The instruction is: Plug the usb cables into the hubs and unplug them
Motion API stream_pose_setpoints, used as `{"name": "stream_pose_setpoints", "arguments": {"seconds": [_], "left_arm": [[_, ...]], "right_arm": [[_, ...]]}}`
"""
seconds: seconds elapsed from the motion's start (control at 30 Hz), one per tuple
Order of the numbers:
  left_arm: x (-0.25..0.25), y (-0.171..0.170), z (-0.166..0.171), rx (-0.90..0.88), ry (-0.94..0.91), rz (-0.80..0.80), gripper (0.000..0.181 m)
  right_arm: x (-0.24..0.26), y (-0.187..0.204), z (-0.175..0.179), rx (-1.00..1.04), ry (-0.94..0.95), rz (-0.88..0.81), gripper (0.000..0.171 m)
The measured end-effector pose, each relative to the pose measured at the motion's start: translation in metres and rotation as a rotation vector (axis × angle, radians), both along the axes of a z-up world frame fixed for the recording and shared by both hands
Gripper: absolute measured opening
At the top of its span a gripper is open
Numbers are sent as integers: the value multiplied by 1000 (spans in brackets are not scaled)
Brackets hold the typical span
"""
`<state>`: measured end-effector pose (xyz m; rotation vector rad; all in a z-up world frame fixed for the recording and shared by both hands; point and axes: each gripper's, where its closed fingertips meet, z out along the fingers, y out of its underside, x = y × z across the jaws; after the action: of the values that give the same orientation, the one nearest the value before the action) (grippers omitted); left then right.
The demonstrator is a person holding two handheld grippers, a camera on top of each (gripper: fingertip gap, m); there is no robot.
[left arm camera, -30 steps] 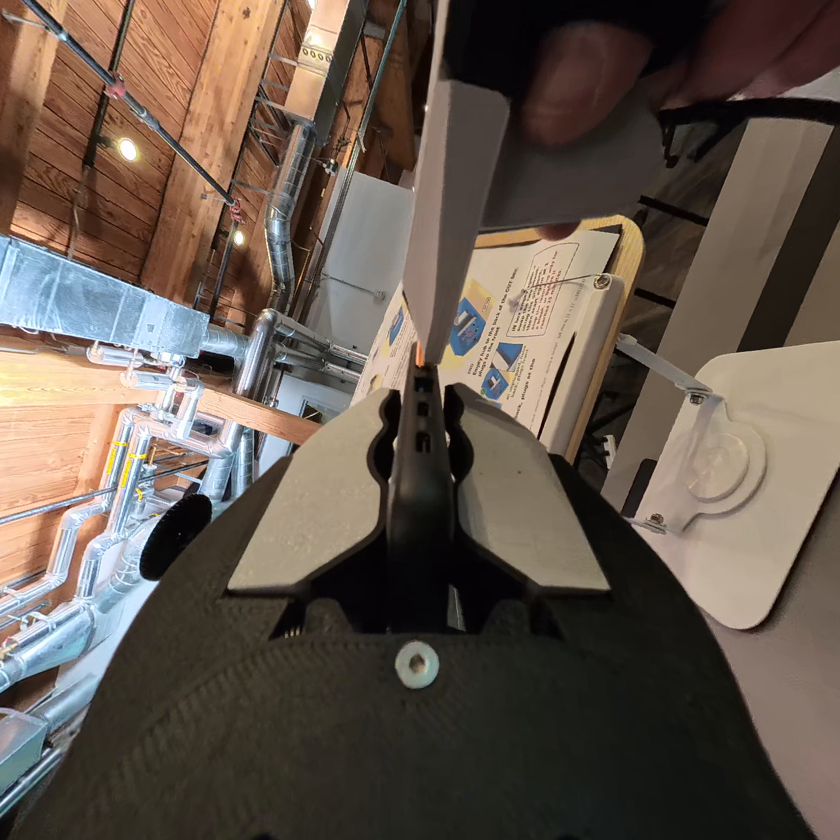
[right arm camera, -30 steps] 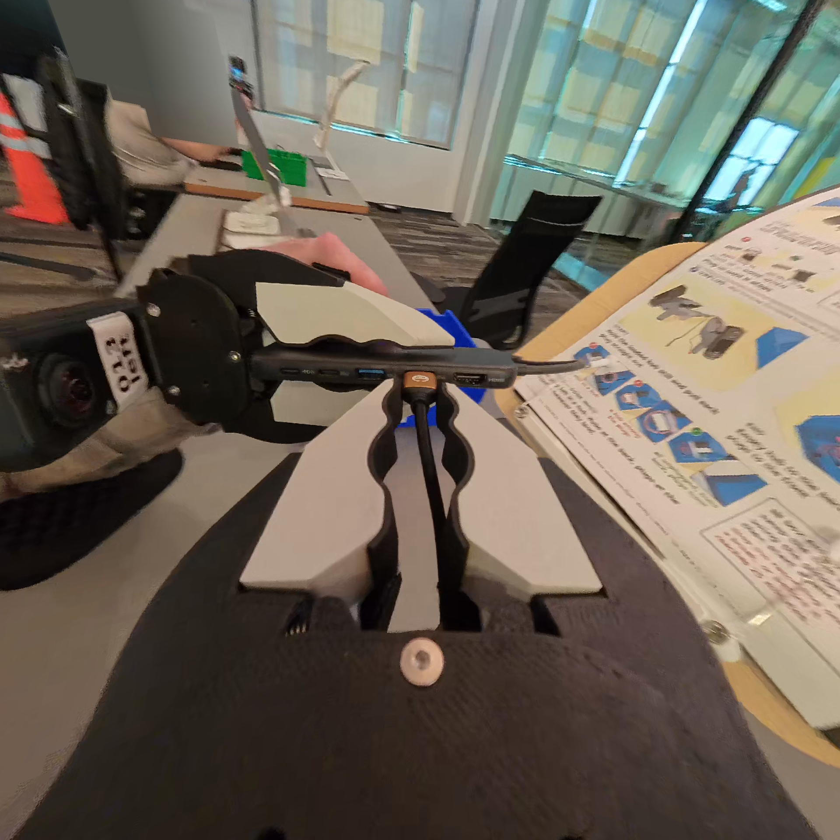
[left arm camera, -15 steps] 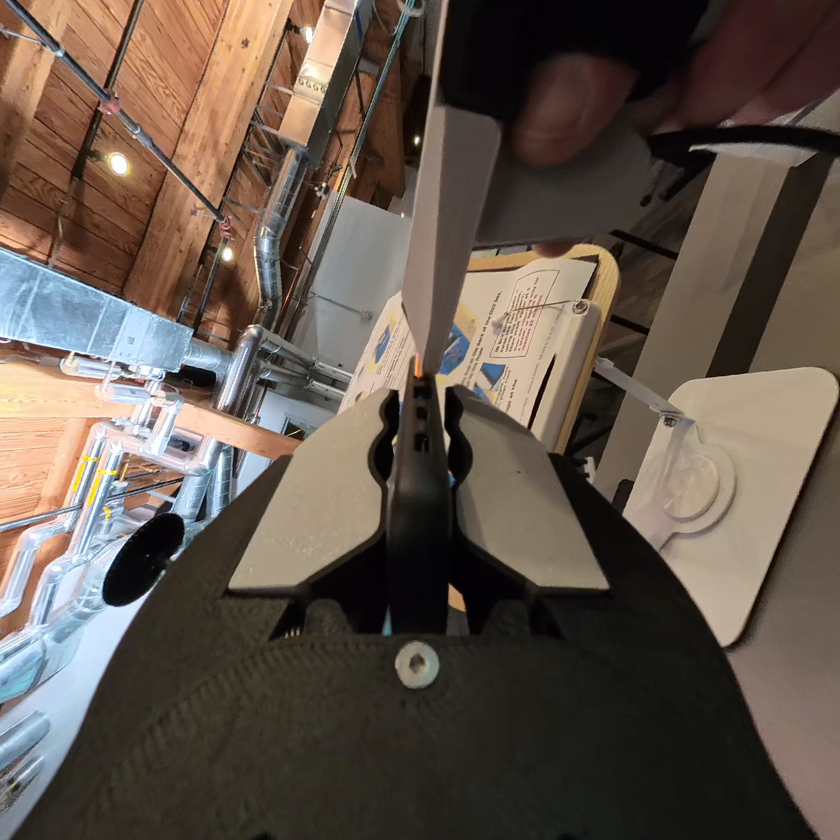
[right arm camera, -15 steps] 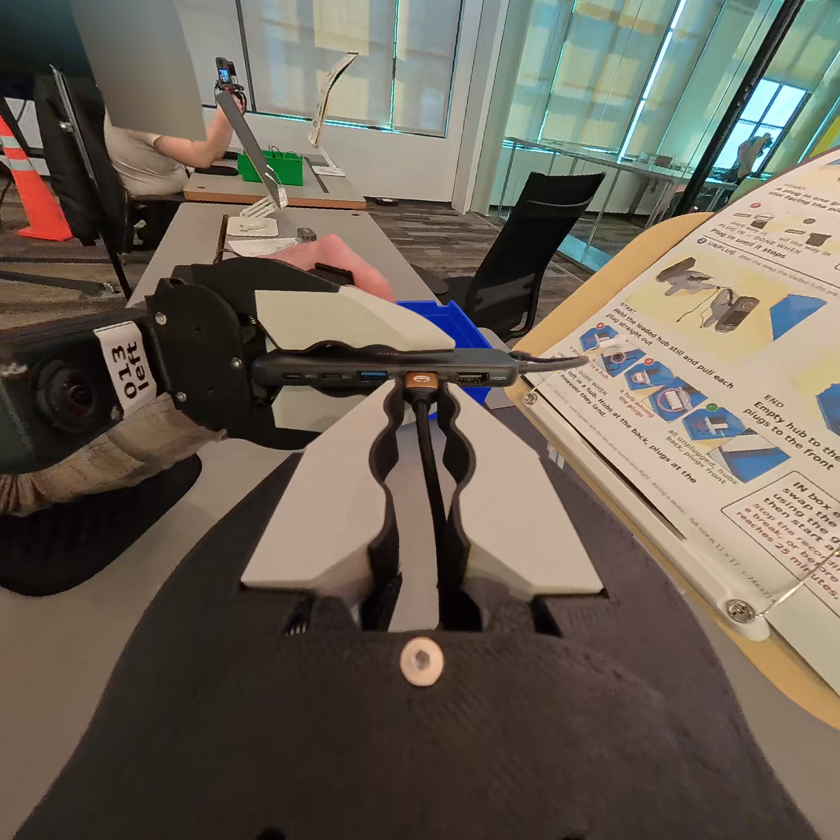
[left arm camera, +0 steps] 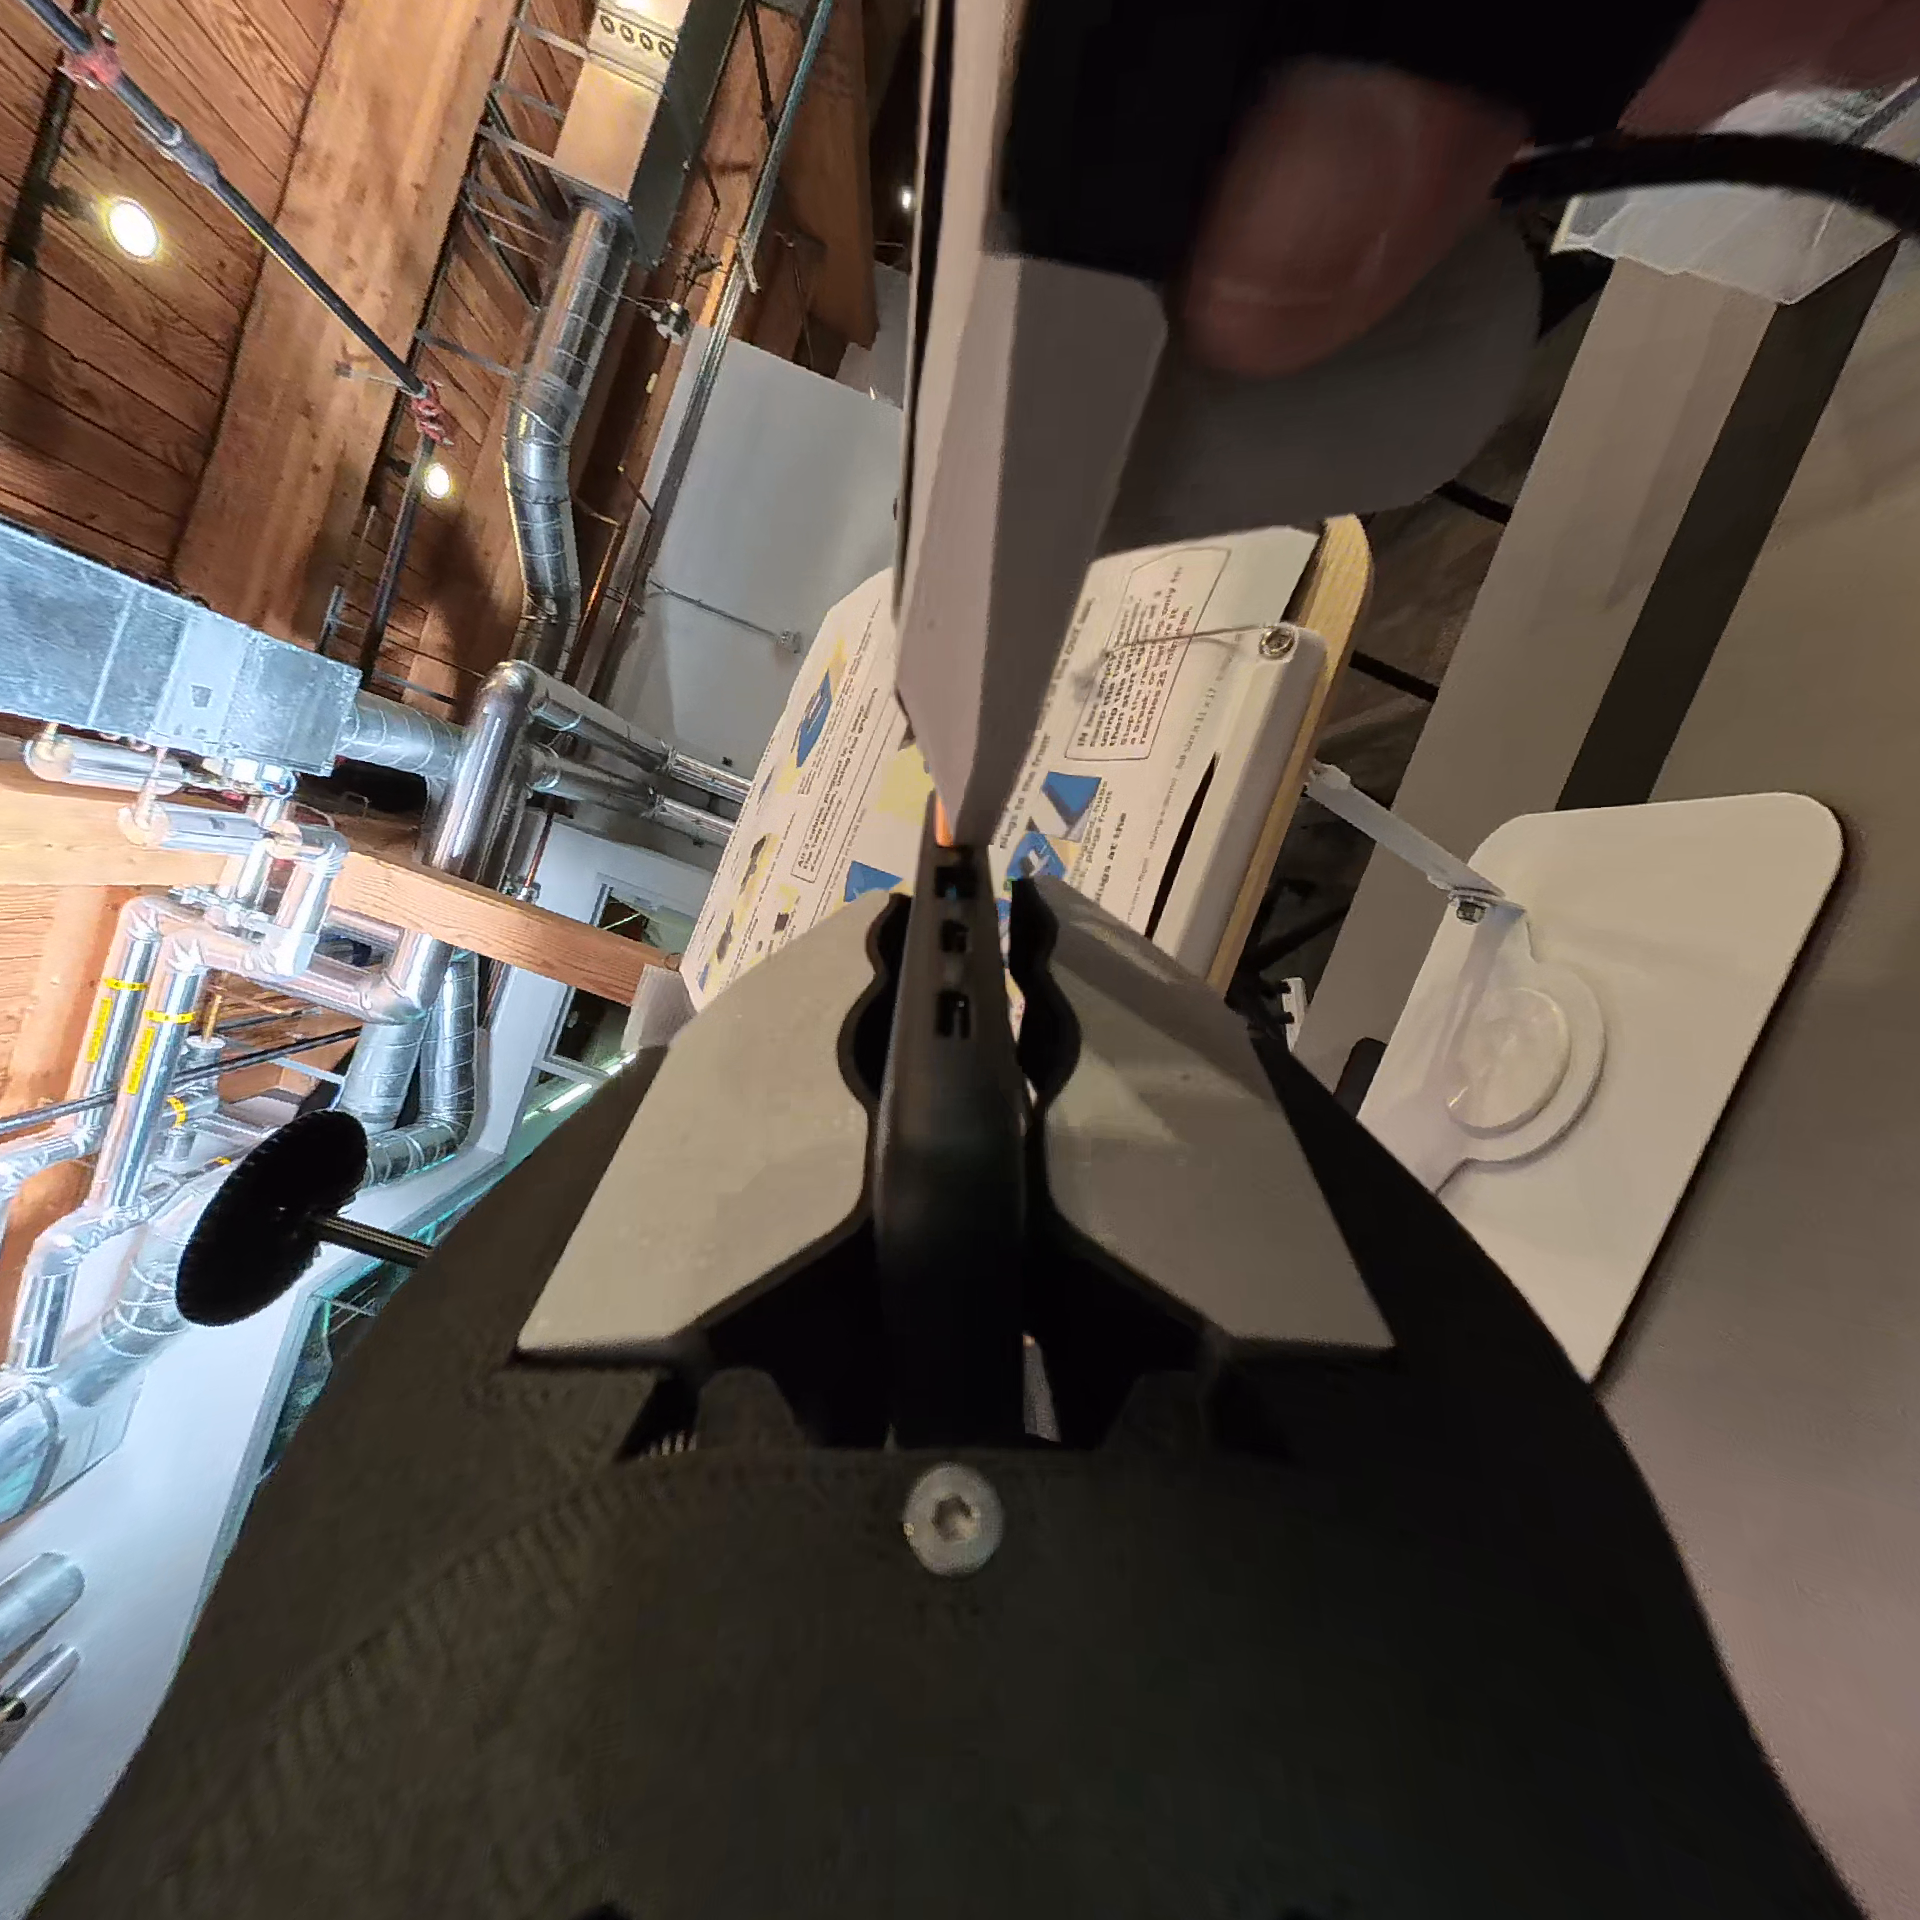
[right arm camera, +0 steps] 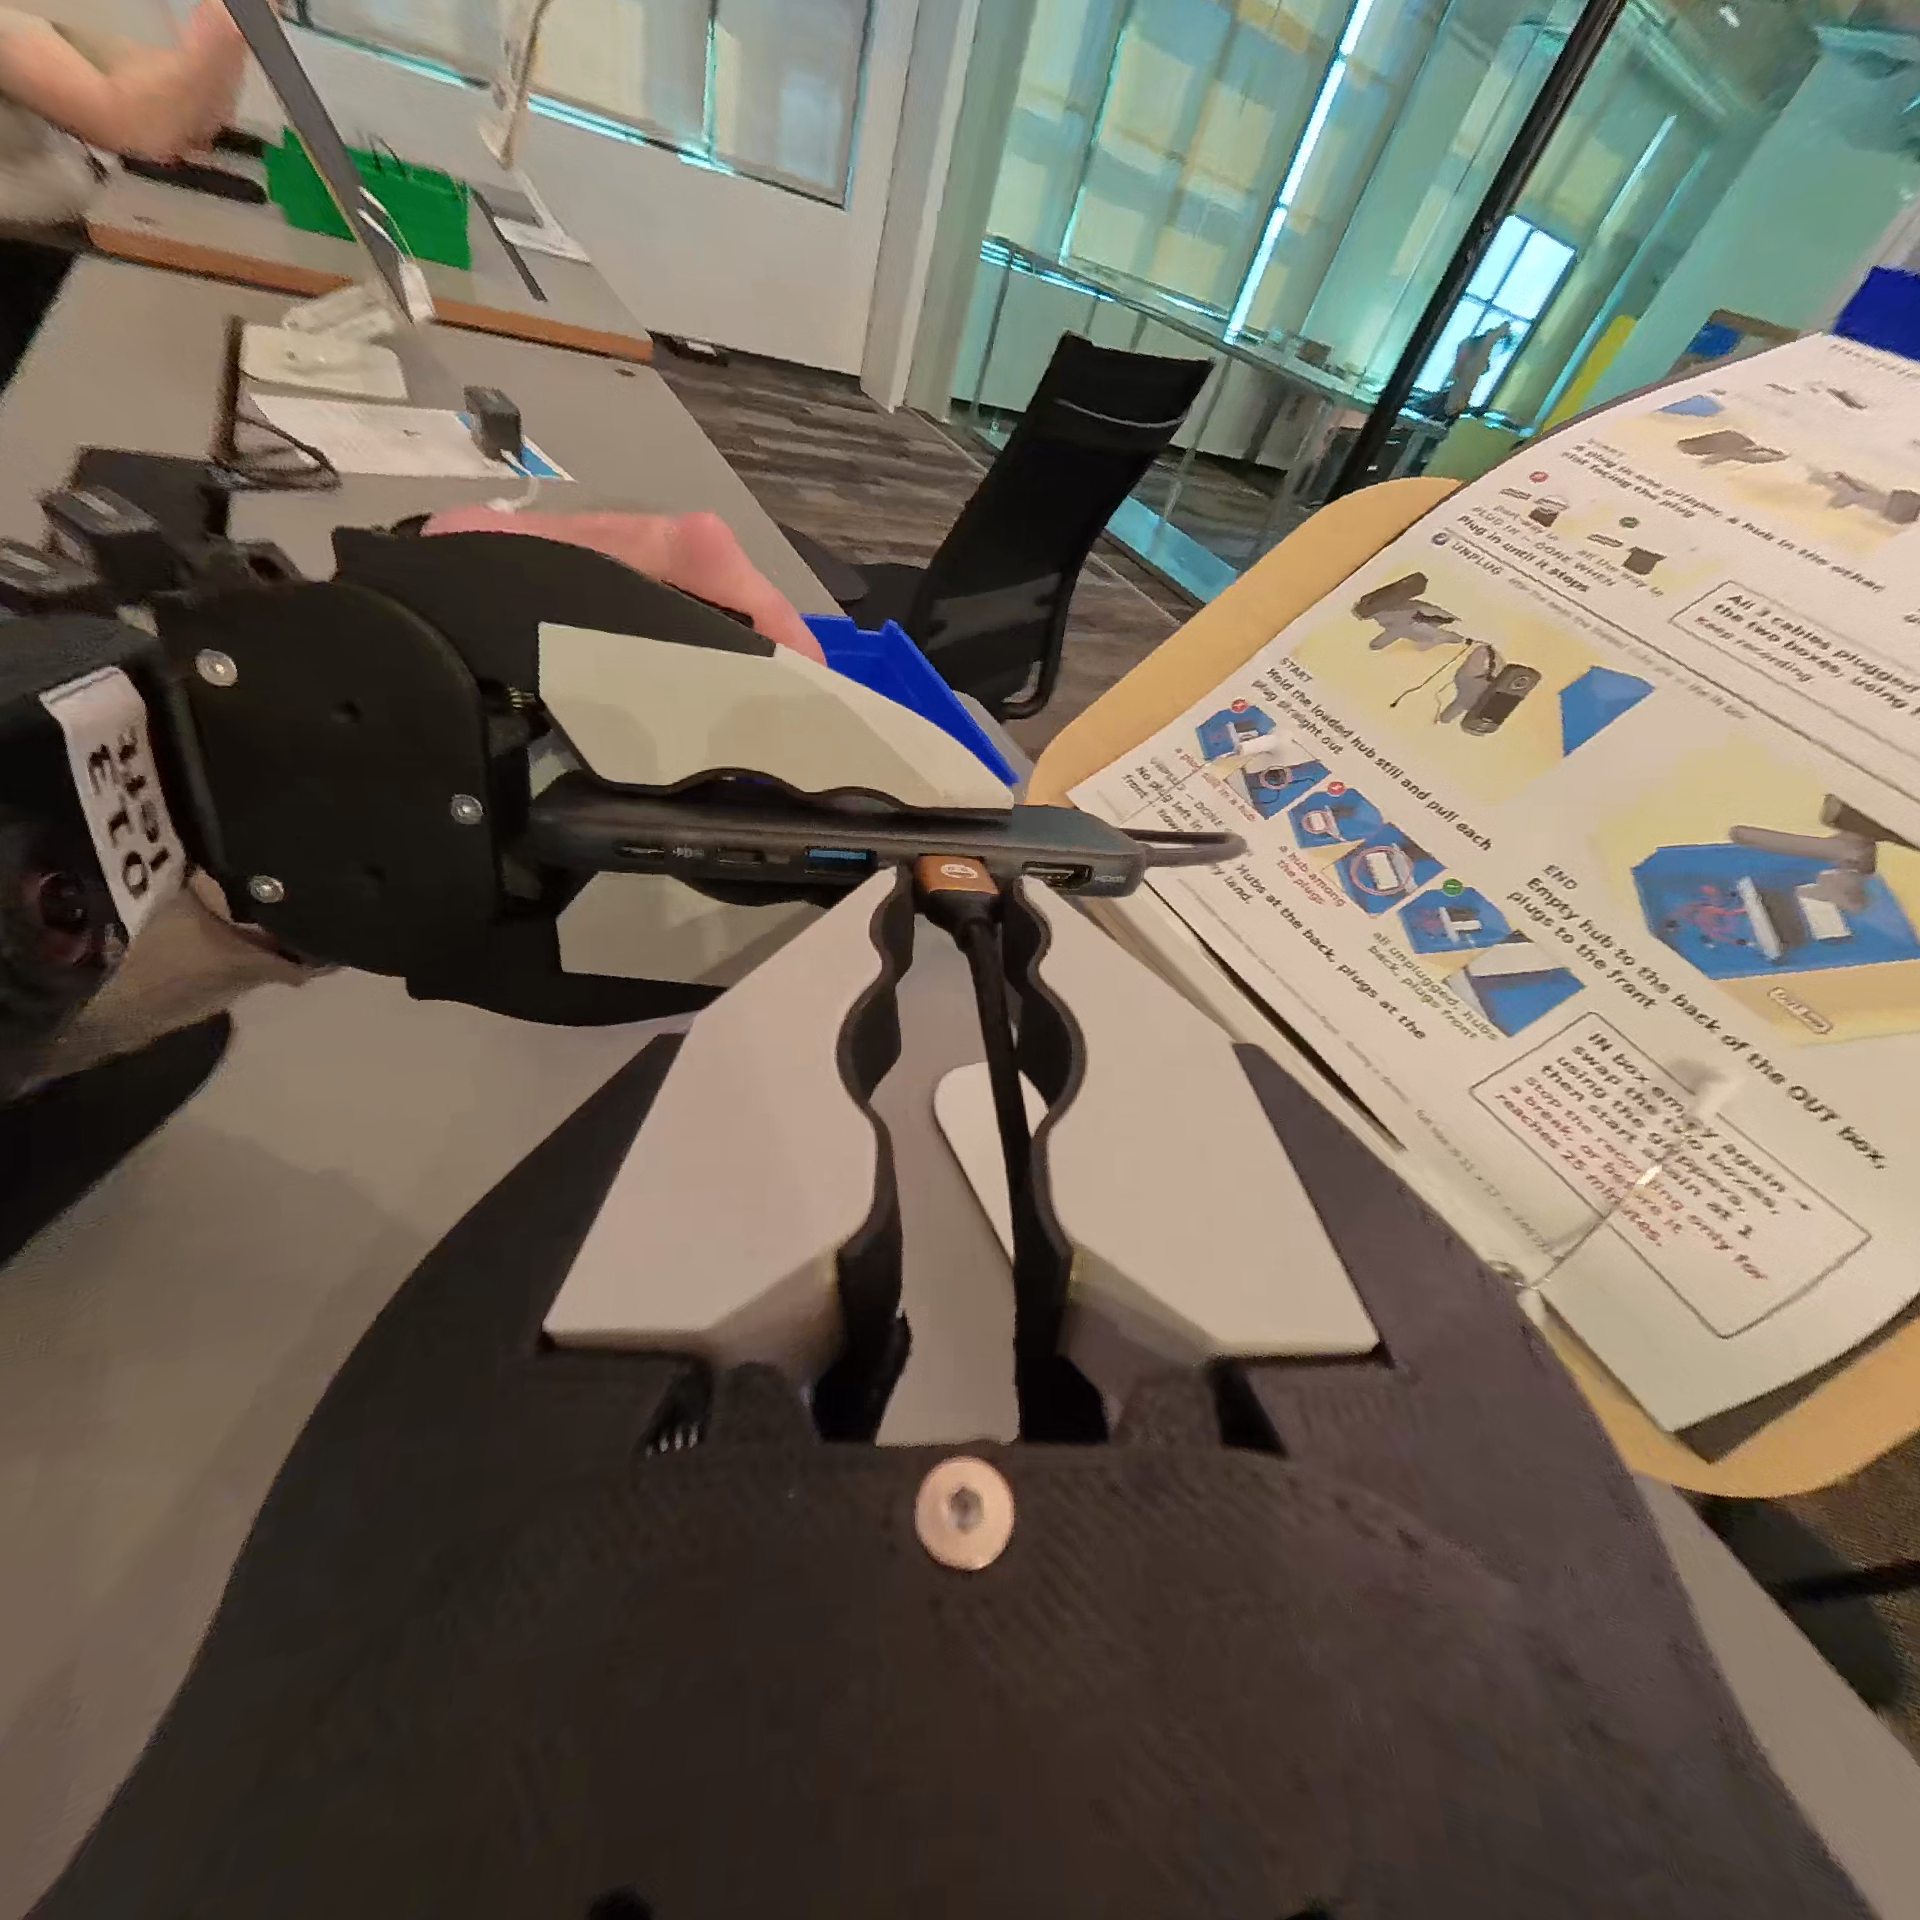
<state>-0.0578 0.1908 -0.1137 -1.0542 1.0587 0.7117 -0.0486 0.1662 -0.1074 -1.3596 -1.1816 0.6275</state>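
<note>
In the right wrist view my right gripper point(right arm camera: 958, 883) is shut on the orange-collared usb plug point(right arm camera: 956, 878). Its black cable point(right arm camera: 992, 1039) runs back between the fingers. The plug sits in a port on the side of the dark slim hub point(right arm camera: 748, 842). The left gripper point(right arm camera: 831, 769) holds the hub level from the left, with a hand behind it. In the left wrist view my left gripper point(left arm camera: 951, 914) is shut on the hub point(left arm camera: 945, 1039), seen edge-on. A grey finger of the right gripper point(left arm camera: 1008, 520) comes down onto the hub's far end, with a thumb above it.
An instruction sheet on a wooden board point(right arm camera: 1558, 831) stands close on the right. A blue bin point(right arm camera: 894, 686) sits behind the hub. A black chair point(right arm camera: 1060, 488) is farther back. A white plate with a clear mount point(left arm camera: 1558, 1039) lies on the grey table point(right arm camera: 312, 1143). My two grippers' fingertips are within a few centimetres of each other.
Both grippers have shifted and turned together, so the background and the instruction sheet have swung. The plug stays at the hub's port and both grips are unchanged.
</note>
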Motion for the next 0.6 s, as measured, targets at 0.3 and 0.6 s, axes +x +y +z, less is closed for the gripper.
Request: {"name": "stream_pose_setpoints", "arguments": {"seconds": [0.3,0.6], "left_arm": [[2,1,-1,-14,-12,-7,19],[-7,4,0,-19,-33,3,19]], "right_arm": [[4,-5,2,-182,106,136,12],[3,-12,7,-142,114,99,13]]}}
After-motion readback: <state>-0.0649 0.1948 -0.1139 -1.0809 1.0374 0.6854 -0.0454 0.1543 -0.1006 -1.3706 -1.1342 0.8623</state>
